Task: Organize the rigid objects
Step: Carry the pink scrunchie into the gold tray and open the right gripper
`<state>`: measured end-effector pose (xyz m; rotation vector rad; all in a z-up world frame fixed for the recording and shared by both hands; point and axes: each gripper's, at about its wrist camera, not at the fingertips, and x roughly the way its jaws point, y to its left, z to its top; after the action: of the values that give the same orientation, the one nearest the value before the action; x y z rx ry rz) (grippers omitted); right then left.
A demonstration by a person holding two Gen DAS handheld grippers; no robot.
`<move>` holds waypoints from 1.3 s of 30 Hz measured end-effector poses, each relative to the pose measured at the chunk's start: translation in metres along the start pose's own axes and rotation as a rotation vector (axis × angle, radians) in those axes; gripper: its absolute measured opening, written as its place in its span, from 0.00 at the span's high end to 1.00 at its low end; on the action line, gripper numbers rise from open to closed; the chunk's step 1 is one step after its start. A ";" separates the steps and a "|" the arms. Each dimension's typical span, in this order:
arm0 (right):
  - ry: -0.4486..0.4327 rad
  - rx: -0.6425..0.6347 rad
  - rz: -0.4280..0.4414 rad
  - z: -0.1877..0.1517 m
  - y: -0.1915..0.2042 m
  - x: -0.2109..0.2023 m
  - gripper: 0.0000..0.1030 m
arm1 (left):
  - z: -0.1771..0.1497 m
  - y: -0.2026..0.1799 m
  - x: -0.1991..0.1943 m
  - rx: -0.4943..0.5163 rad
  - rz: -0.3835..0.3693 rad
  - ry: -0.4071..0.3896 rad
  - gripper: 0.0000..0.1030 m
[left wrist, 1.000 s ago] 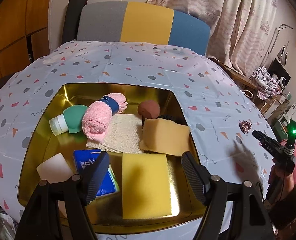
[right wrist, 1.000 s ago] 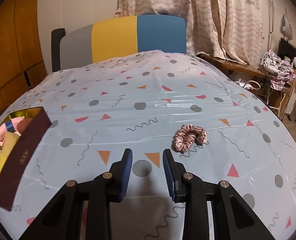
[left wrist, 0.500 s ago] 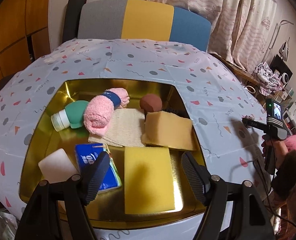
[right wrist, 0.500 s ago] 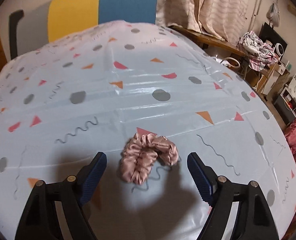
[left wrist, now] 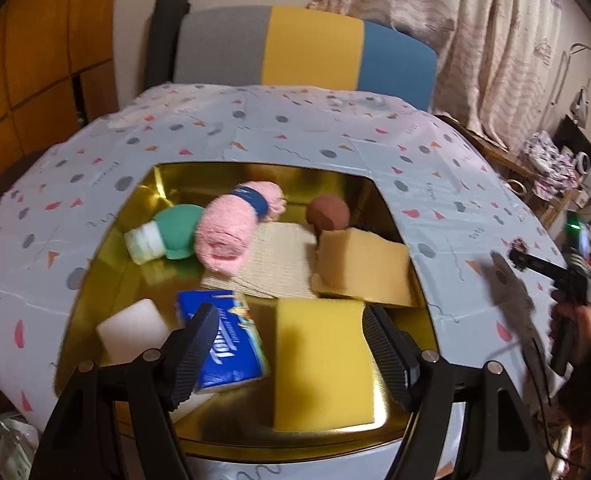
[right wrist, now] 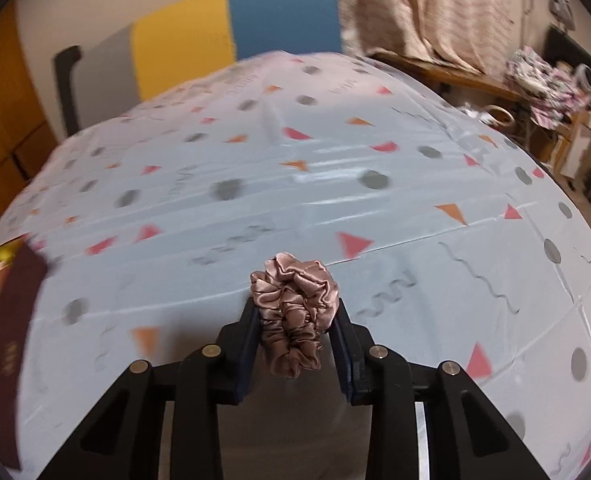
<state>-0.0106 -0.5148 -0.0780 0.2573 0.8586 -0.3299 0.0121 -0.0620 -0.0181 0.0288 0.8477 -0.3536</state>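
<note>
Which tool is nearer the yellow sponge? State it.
Left. The left tool hangs open right above the yellow sponge in the gold tray; the right tool, out over the tablecloth, grips a pink scrunchie.

Bare tablecloth [right wrist: 375, 152] lies open ahead — the crowded gold box [left wrist: 167, 184] blocks the left.

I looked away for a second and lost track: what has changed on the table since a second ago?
The right gripper moved forward over the pink satin scrunchie, opened wide, then shut on it; the scrunchie is now bunched between its fingers. The left gripper stays open above the gold tray, and the yellow sponge, blue tissue pack and other contents lie as before.
</note>
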 end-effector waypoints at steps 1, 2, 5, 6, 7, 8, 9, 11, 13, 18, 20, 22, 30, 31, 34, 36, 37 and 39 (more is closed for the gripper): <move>-0.010 -0.006 0.030 -0.003 0.008 -0.009 0.67 | 0.000 0.002 -0.001 -0.005 0.010 -0.006 0.27; -0.021 -0.010 0.066 -0.006 0.020 -0.021 0.67 | 0.000 0.004 -0.003 -0.015 0.020 -0.014 0.27; -0.043 -0.023 0.165 -0.014 0.053 -0.046 0.67 | 0.001 0.013 -0.007 -0.037 0.023 -0.019 0.27; -0.050 -0.031 0.192 -0.017 0.064 -0.054 0.67 | 0.001 0.017 -0.009 -0.047 0.028 -0.021 0.27; -0.054 -0.040 0.221 -0.019 0.076 -0.060 0.67 | 0.001 0.020 -0.012 -0.059 0.042 -0.024 0.27; -0.058 -0.047 0.252 -0.022 0.090 -0.068 0.67 | 0.000 0.024 -0.014 -0.068 0.057 -0.028 0.27; -0.062 -0.057 0.295 -0.025 0.108 -0.077 0.67 | 0.000 0.027 -0.015 -0.073 0.071 -0.031 0.27; -0.062 -0.079 0.346 -0.030 0.134 -0.087 0.67 | 0.000 0.034 -0.019 -0.077 0.106 -0.033 0.27; -0.054 -0.119 0.399 -0.034 0.166 -0.095 0.67 | 0.000 0.039 -0.020 -0.076 0.139 -0.029 0.27; -0.034 -0.236 0.476 -0.038 0.241 -0.099 0.67 | -0.002 0.057 -0.026 -0.094 0.180 -0.024 0.27; -0.020 -0.255 0.500 -0.037 0.261 -0.096 0.67 | -0.003 0.064 -0.028 -0.102 0.183 -0.013 0.27; 0.002 -0.271 0.523 -0.036 0.283 -0.092 0.67 | -0.003 0.069 -0.030 -0.102 0.194 -0.010 0.27; 0.117 -0.302 0.483 -0.038 0.337 -0.062 0.67 | -0.004 0.087 -0.041 -0.111 0.230 -0.032 0.27; 0.123 -0.303 0.471 -0.038 0.340 -0.059 0.67 | -0.004 0.089 -0.041 -0.112 0.232 -0.029 0.27; 0.128 -0.320 0.426 -0.038 0.350 -0.051 0.64 | -0.004 0.091 -0.041 -0.110 0.237 -0.017 0.27; 0.125 -0.336 0.402 -0.038 0.356 -0.049 0.60 | -0.005 0.092 -0.041 -0.103 0.242 -0.013 0.27; 0.126 -0.341 0.389 -0.039 0.358 -0.047 0.58 | -0.006 0.091 -0.042 -0.098 0.243 -0.014 0.27; 0.121 -0.355 0.370 -0.040 0.362 -0.045 0.45 | -0.006 0.090 -0.042 -0.092 0.245 -0.016 0.27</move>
<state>0.0733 -0.1603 -0.0356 0.1016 0.9519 0.1849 0.0105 0.0366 -0.0015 0.0439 0.8336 -0.0851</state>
